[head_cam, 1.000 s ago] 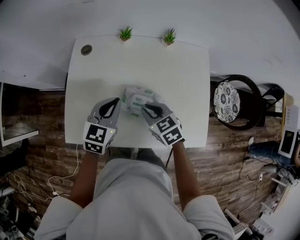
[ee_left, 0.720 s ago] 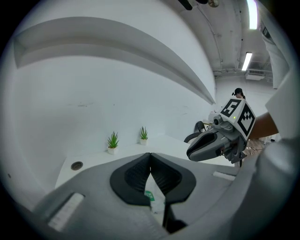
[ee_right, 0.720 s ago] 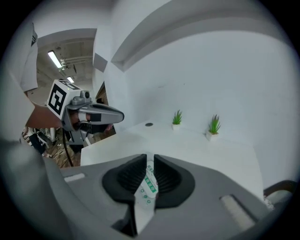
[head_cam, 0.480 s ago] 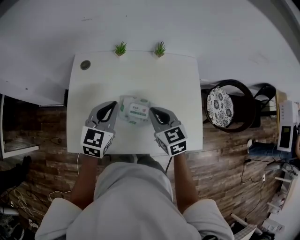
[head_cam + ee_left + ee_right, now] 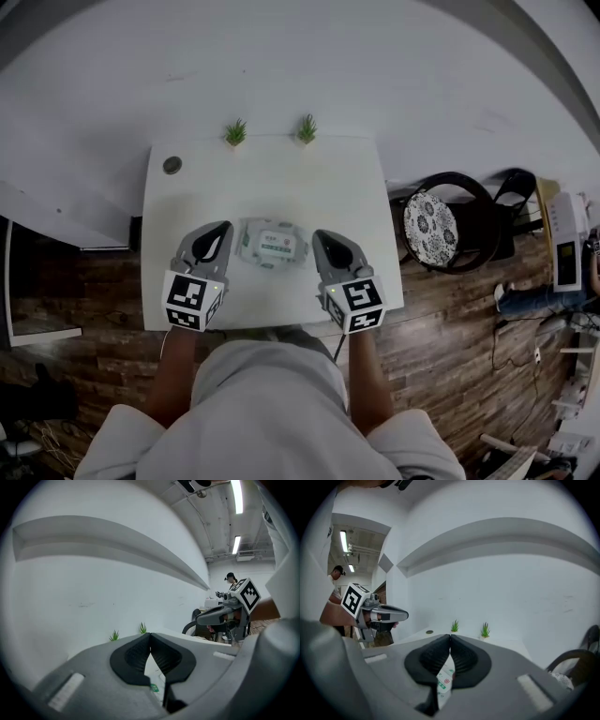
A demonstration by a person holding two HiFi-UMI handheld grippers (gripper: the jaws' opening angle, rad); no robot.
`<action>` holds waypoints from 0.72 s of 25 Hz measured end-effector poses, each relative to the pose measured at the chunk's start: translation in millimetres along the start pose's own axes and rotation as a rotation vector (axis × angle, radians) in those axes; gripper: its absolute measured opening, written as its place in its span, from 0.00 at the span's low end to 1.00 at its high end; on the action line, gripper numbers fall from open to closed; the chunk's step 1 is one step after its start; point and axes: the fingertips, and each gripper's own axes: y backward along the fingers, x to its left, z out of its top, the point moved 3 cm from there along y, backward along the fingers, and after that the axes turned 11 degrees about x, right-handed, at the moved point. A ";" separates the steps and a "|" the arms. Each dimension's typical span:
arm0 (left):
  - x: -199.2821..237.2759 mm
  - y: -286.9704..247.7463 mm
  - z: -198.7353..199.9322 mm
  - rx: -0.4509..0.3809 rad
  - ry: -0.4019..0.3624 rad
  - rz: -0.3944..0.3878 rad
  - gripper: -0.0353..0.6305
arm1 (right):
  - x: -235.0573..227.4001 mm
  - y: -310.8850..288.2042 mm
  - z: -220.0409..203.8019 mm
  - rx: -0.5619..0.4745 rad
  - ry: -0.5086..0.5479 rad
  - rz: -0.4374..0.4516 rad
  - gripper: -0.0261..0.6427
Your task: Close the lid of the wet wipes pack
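Observation:
The wet wipes pack (image 5: 272,245) lies on the white table (image 5: 281,178) near its front edge, white and green, its lid flat on top. My left gripper (image 5: 219,228) hovers just left of the pack, jaws shut and empty. My right gripper (image 5: 322,235) hovers just right of it, also shut with nothing held. In the left gripper view the pads (image 5: 140,654) meet and a sliver of the pack (image 5: 154,686) shows beneath them. In the right gripper view the pads (image 5: 461,657) touch, with the pack's label (image 5: 445,679) visible through the gap below.
Two small potted plants (image 5: 235,132) (image 5: 307,127) stand at the table's far edge, a round disc (image 5: 172,165) at its far left corner. A dark chair with a patterned cushion (image 5: 441,220) sits to the right. A white wall is behind the table.
Both grippers have risen off the pack and drawn apart to its sides. The right gripper left the lid and its jaws closed. The lid now lies flat.

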 end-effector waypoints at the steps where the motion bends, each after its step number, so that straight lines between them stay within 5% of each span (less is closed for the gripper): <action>1: 1.2 2.4 1.4 -0.007 -0.001 -0.001 0.06 | -1.0 4.5 1.8 -0.016 -0.008 -0.018 0.05; 18: -0.3 31.5 36.6 -0.082 -0.009 0.092 0.06 | -37.2 58.4 12.4 -0.124 -0.082 -0.118 0.05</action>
